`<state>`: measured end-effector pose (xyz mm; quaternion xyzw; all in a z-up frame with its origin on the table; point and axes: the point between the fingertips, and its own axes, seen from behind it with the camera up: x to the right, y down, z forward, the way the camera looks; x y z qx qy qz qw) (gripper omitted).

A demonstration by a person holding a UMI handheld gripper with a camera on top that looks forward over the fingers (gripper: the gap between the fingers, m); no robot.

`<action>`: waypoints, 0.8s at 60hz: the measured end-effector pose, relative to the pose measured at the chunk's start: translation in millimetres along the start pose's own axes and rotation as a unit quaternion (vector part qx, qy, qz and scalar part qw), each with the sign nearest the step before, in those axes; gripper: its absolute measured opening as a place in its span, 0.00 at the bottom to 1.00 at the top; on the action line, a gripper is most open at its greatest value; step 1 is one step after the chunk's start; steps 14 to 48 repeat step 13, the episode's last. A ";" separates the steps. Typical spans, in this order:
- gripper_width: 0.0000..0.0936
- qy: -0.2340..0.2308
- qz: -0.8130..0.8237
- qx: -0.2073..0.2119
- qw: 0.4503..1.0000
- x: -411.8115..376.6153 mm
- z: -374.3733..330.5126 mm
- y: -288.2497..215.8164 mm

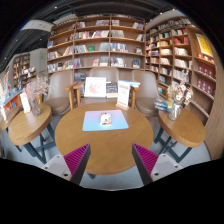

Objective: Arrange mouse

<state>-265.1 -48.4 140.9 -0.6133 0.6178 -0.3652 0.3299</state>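
A round surface (108, 140) lies just ahead of the open jaws, with a mat (105, 121) at its middle and a small object (106, 120) on the mat. Smaller tables stand left (28, 122) and right (182, 125). Chairs (96, 90) stand behind, bookshelves (96, 42) beyond them.

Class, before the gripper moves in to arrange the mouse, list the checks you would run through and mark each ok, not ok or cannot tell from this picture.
1. Gripper open with nothing between its fingers: ok.
2. Pad in view on the round table, ahead of the fingers: ok.
3. Small object on the pad is the mouse: cannot tell, too small to make out.
4. Path from fingers to pad free of other things on the table: ok.
5. Gripper roughly lined up with the pad: ok, it lies ahead between the two fingers.
6. Chairs beside the table stand outside the approach: ok.
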 end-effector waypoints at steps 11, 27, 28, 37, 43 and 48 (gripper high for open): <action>0.91 -0.002 -0.008 0.000 1.000 0.9 -13.0 14.9; 0.91 -0.002 -0.007 -0.003 1.000 1.4 -14.7 17.7; 0.91 -0.002 -0.007 -0.003 1.000 1.4 -14.7 17.7; 0.91 -0.002 -0.007 -0.003 1.000 1.4 -14.7 17.7; 0.91 -0.002 -0.007 -0.003 1.000 1.4 -14.7 17.7; 0.91 -0.002 -0.007 -0.003 1.000 1.4 -14.7 17.7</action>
